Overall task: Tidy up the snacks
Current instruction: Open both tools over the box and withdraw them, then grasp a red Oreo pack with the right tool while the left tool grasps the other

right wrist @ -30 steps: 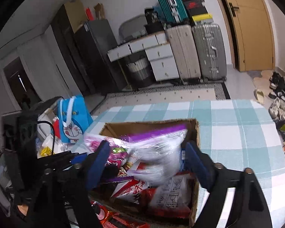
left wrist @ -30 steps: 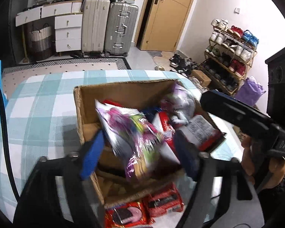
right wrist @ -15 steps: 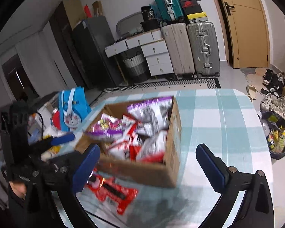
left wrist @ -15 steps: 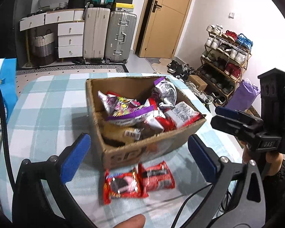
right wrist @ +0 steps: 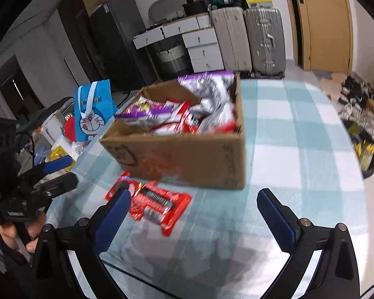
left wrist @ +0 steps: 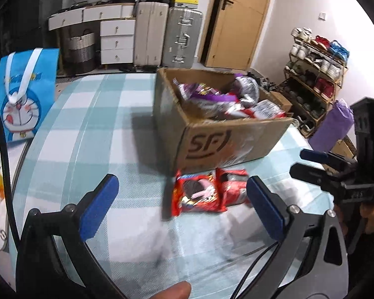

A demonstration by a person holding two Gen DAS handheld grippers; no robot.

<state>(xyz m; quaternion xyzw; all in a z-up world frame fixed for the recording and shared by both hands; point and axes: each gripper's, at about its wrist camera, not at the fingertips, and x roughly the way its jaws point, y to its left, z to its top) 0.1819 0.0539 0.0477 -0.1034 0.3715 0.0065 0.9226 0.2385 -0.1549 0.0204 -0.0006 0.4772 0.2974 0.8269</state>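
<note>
Both grippers had just let go of their bags and backed away from the cardboard box (left wrist: 212, 114). Left gripper (left wrist: 182, 199) first: jaws spread wide, nothing between them. Right gripper (right wrist: 194, 211): likewise apart and empty. Those snacks (left wrist: 227, 99) sat inside the box (piled loosely), while two red packets (left wrist: 207, 191) remained on the checked counter (left wrist: 87, 129), probably next to go.

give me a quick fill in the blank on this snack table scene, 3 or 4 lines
1. The cardboard box stands on a checked ____.
2. The two snack packs lying outside the box are mostly ____.
3. The jaws of the left gripper and the right gripper both stand ____, nothing between them.
4. The blue gift bag has a white ____.

Missing words: tablecloth; red; open; handle
</note>
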